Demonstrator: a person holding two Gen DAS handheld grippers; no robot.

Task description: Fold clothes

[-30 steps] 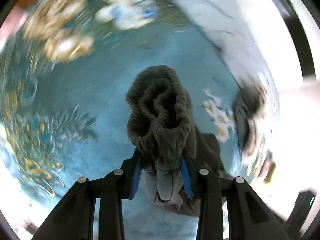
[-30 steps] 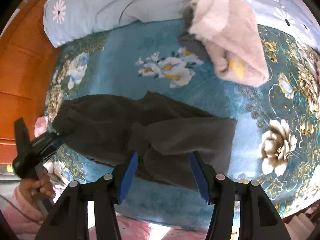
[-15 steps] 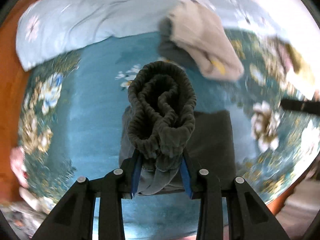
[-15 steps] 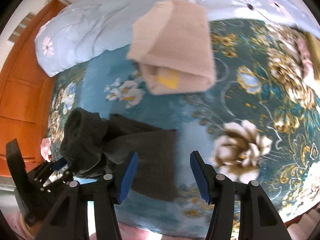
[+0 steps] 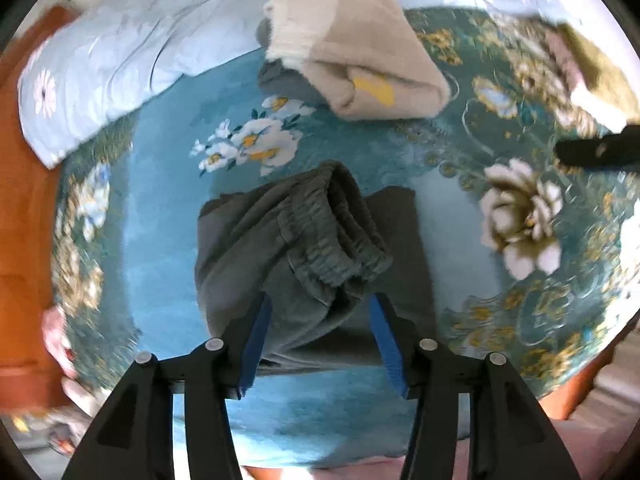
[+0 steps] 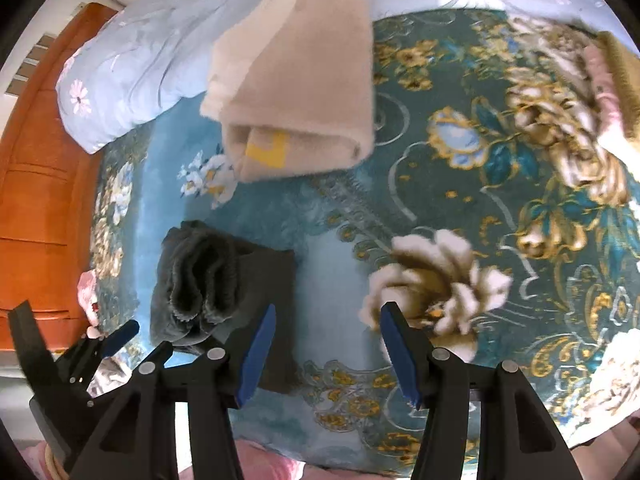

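Note:
Dark grey fleece trousers (image 5: 308, 248) lie folded over on the teal flowered blanket (image 5: 160, 220), the elastic waistband on top. My left gripper (image 5: 320, 312) is open, its blue pads either side of the waistband end, not pinching it. In the right wrist view the trousers (image 6: 224, 280) sit at lower left, with the left gripper (image 6: 120, 334) at their near edge. My right gripper (image 6: 328, 344) is open and empty, above bare blanket to the right of the trousers.
A folded beige garment (image 6: 296, 96) lies on a grey one (image 5: 280, 80) at the back. A pale blue pillow (image 6: 132, 76) lies at back left. An orange wooden bed frame (image 6: 36, 168) runs along the left. More clothes (image 6: 616, 80) lie at far right.
My left gripper carried the waistband over onto the trouser legs and opened its jaws. The right gripper swung right, away from the trousers, staying open.

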